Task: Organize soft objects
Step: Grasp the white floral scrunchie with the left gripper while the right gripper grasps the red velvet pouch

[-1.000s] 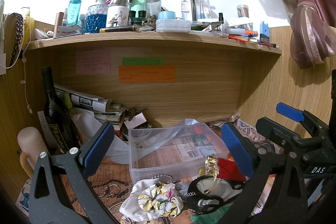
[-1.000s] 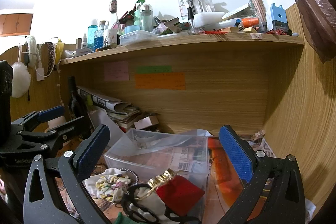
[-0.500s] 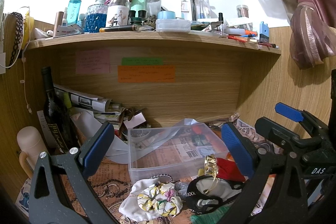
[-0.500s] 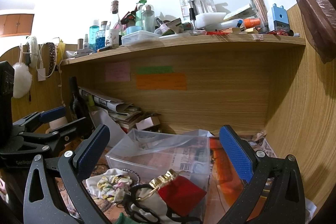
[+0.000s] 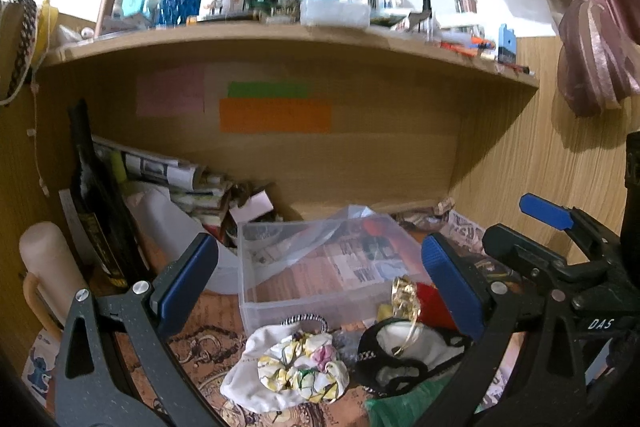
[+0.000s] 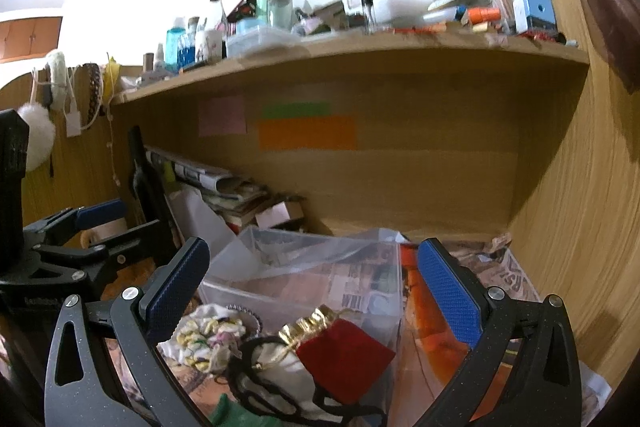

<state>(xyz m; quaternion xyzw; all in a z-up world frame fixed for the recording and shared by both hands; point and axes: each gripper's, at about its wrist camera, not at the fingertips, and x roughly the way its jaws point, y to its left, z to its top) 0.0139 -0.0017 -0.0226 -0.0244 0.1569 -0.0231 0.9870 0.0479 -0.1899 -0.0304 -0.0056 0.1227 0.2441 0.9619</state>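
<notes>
A pile of soft things lies in front of a clear plastic box [image 5: 320,267]: a floral scrunchie on white cloth [image 5: 300,373], a white-and-black fabric mask [image 5: 404,351], a red velvet pouch with gold trim [image 6: 344,351] and a green cloth [image 5: 404,405]. The box [image 6: 312,279] holds no soft items. My left gripper [image 5: 320,291] is open and empty, held above the scrunchie. My right gripper [image 6: 316,291] is open and empty, above the red pouch and mask [image 6: 276,379]. The scrunchie [image 6: 208,335] shows low left in the right wrist view.
A dark wine bottle [image 5: 96,203], a cream jug [image 5: 48,267] and stacked newspapers [image 5: 168,175] crowd the left under a cluttered wooden shelf [image 5: 280,39]. A wood wall [image 6: 580,207] closes the right side. A curtain [image 5: 592,39] hangs at the upper right.
Both grippers have shifted slightly, the right one a bit rightward and closer to the pile. The current frames are motion-blurred. Nothing has been grasped or moved.
</notes>
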